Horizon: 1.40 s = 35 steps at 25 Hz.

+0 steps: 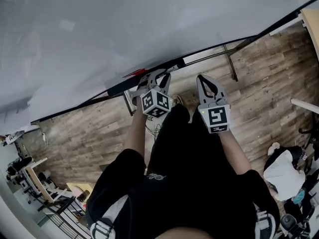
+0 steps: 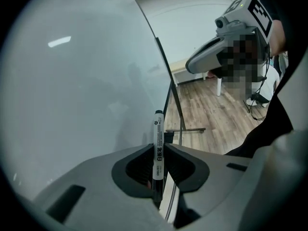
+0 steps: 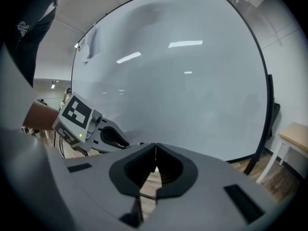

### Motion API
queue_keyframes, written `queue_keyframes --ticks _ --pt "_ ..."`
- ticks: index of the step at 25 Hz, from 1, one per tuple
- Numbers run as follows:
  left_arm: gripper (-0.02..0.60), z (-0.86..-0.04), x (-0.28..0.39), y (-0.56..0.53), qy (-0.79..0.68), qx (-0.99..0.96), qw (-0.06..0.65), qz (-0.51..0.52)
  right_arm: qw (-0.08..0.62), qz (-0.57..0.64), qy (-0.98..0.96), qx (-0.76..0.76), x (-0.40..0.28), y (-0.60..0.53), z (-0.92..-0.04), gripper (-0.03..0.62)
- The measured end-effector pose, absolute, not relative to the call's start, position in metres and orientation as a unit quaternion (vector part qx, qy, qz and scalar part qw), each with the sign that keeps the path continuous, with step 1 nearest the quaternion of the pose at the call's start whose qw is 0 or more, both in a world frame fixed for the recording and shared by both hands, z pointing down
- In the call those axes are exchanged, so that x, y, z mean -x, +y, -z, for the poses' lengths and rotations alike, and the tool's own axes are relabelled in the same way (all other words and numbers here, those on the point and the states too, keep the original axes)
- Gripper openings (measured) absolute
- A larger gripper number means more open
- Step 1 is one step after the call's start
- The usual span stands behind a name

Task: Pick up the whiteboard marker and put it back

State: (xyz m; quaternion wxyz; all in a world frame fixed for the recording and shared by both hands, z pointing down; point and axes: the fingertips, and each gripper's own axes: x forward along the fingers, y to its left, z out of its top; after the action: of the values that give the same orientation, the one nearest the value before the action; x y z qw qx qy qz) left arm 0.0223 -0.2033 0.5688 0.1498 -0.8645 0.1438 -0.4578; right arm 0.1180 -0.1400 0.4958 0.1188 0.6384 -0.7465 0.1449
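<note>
One whiteboard [image 1: 124, 29]: fills the space ahead of the left gripper [image 2: 159, 150] and the right gripper [image 3: 155, 150]; its black lower frame [image 1: 117, 88] runs just past their jaw tips.
Wood floor [image 1: 269, 68]: beneath both grippers, running on under the board.
Person [image 1: 189, 183]: in black clothes, behind the grippers, with one bare forearm reaching to each.
Left gripper: tilted down toward the board's frame, jaws clamped on the whiteboard marker [image 2: 158, 138].
Right gripper: just beside the left one, on its right, aimed at the board, jaws pressed together with nothing between them.
Whiteboard marker: white barrel with black print and dark ends, pinched at mid-length between the left gripper's pads. One end sticks out past the jaw tips, close beside the board's black frame.
</note>
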Motion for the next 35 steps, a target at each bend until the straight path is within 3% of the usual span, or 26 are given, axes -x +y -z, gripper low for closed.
queue_keyframes --ticks 16,35 --pt "0.067 -0.629 -0.035 -0.212 0.098 0.801 0.185 0.561 0.114 -0.163 -0.756 -0.624 -0.155 -0.143 -0.512 0.003" --pt "0.067 -0.652 -0.034 -0.215 0.065 0.795 0.151 0.584 0.114 -0.174 -0.749 -0.628 -0.153 -0.145 -0.519 0.003"
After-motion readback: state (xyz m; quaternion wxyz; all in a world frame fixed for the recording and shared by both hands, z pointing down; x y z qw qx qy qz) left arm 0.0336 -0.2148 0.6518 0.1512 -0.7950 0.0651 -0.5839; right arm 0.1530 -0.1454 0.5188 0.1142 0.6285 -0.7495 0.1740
